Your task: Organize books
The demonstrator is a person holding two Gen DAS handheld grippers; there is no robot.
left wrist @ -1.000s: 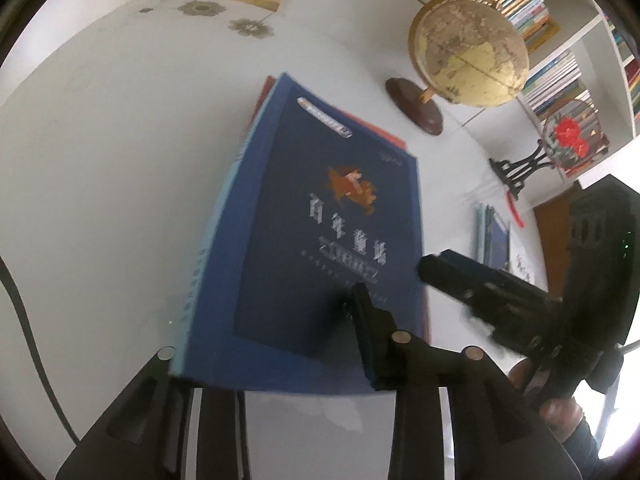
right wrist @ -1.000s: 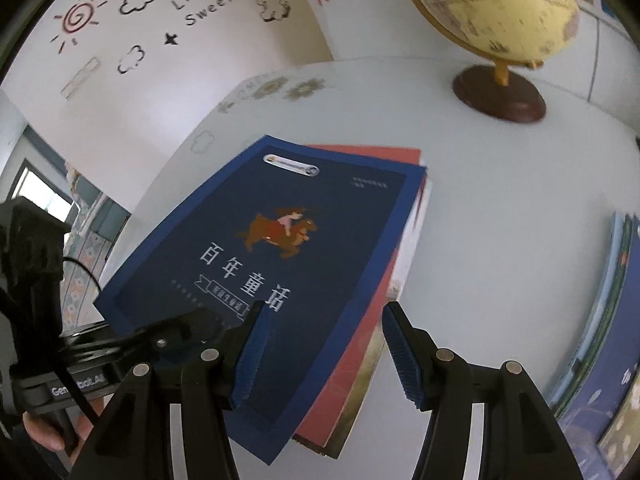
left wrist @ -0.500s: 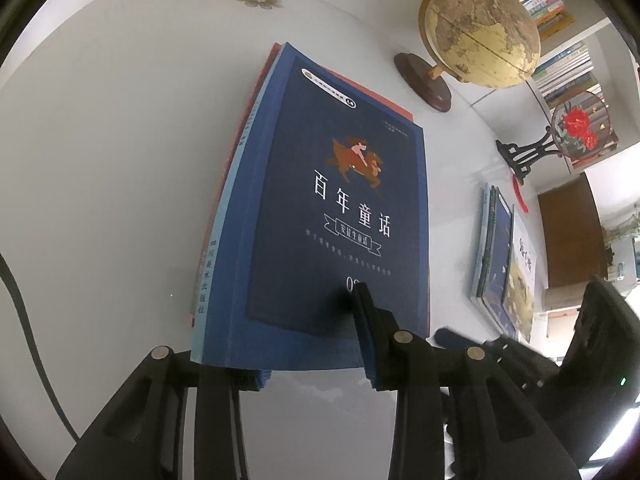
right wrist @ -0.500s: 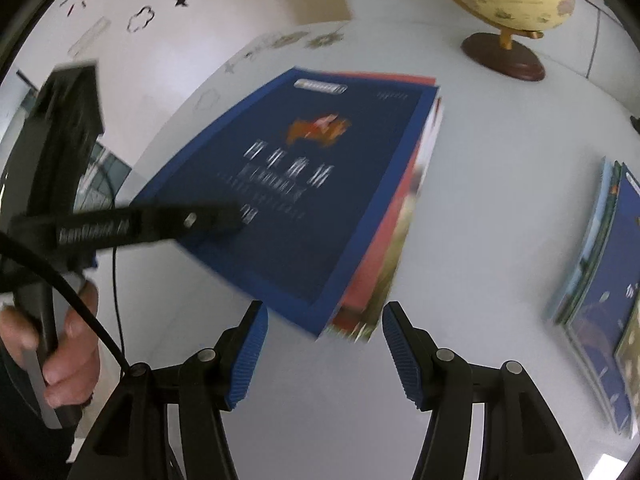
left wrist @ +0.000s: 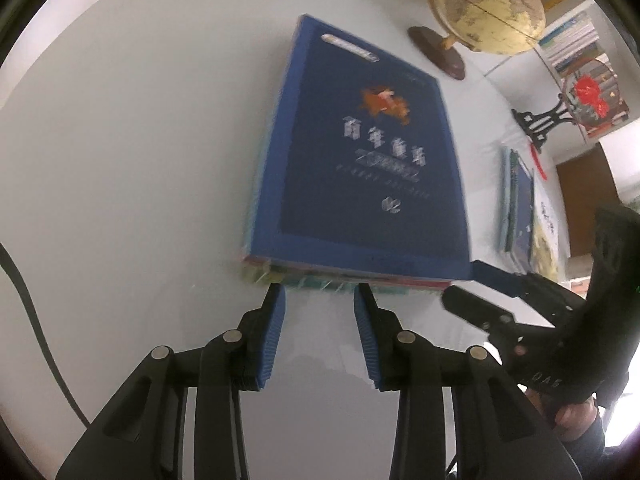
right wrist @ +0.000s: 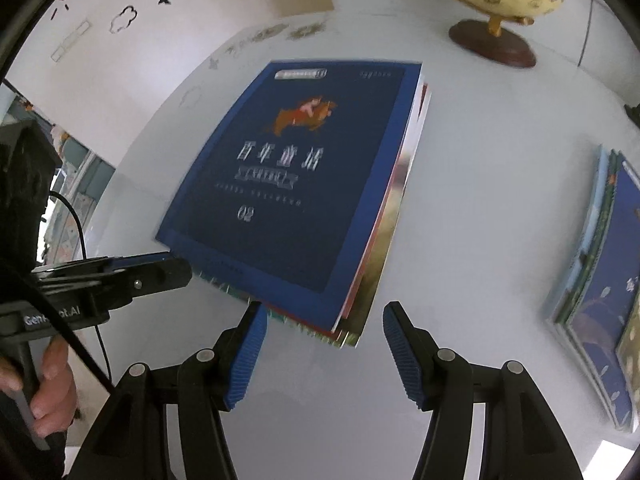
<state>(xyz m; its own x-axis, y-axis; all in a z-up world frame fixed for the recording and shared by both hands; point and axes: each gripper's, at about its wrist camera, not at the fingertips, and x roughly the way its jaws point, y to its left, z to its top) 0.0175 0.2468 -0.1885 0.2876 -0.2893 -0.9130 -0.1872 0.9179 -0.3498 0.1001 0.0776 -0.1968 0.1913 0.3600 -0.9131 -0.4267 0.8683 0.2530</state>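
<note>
- Squaring up the pile was where things stood: the navy book (left wrist: pixel 360 152) sat on top of the stack (right wrist: pixel 360 320) in the middle of the white worktop (left wrist: pixel 120 140), lying flat and lined up fairly well with what's under it.
- Not perfect though. In the right wrist view the lower books poked out along the right side and the near corner, so I'd guess the pile needed a bit more nudging.
- A second pile (right wrist: pixel 600 280) lay well apart on the right and looked untouched. My read: roughly half done, with that pile left to tidy or merge.
- Left gripper (left wrist: pixel 320 312) had its fingers parted with nothing between them, tips just short of the stack's near edge. Empty-handed, basically.
- Right gripper (right wrist: pixel 324 320) was also loose and wider apart, with the stack's near corner sitting just ahead of the gap. The pads weren't pressing on anything.
- Left wrist view showed the bookshelves (left wrist: pixel 568 40), a red ornament on a black stand (left wrist: pixel 584 92) and the right gripper coming in at the stack's right corner, none of which the other camera caught.
- Right wrist view gave the doodled wall (right wrist: pixel 120 20), the splayed page edges, and a hand (right wrist: pixel 48 380) holding the left gripper's handle.
- Both views caught the globe (left wrist: pixel 488 4) behind the books.
</note>
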